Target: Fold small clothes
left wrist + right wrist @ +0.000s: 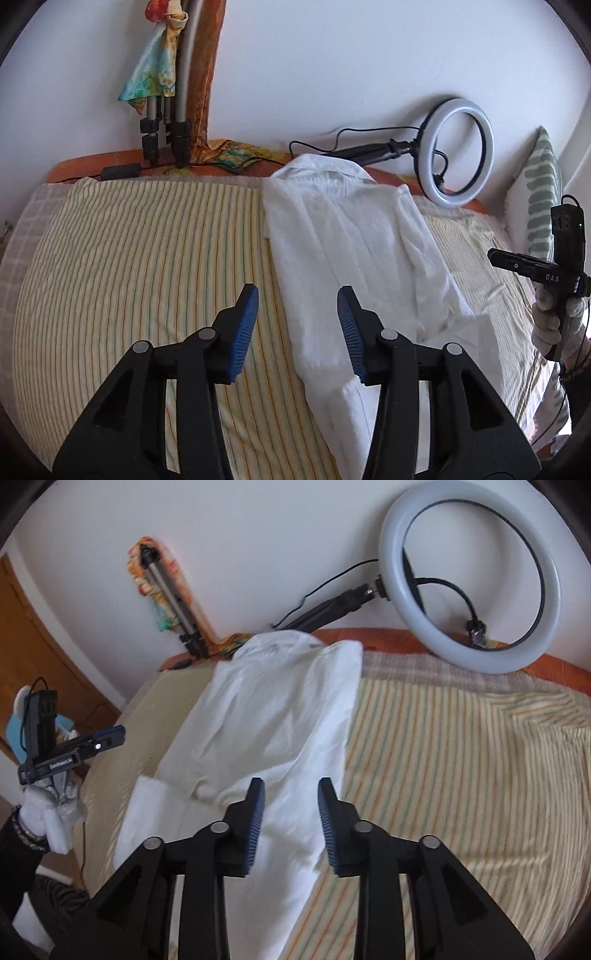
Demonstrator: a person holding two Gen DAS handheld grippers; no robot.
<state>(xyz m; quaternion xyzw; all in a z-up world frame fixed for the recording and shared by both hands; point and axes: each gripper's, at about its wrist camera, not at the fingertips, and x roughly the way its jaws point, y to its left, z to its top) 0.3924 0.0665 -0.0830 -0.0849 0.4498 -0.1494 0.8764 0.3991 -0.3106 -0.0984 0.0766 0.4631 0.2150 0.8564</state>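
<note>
White shirt (343,236) folded lengthwise on the striped bed (140,251).
Left gripper (298,332) and right gripper (291,823) hover with jaws released, empty; the shirt stretches toward twelve o'clock, ring light (472,579) beyond.

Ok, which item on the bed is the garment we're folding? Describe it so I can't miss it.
Start at the striped bedspread that covers the bed. The white garment lies along it as a long folded strip, collar end toward the wall near the ring light. It is the only plain white cloth there.
</note>
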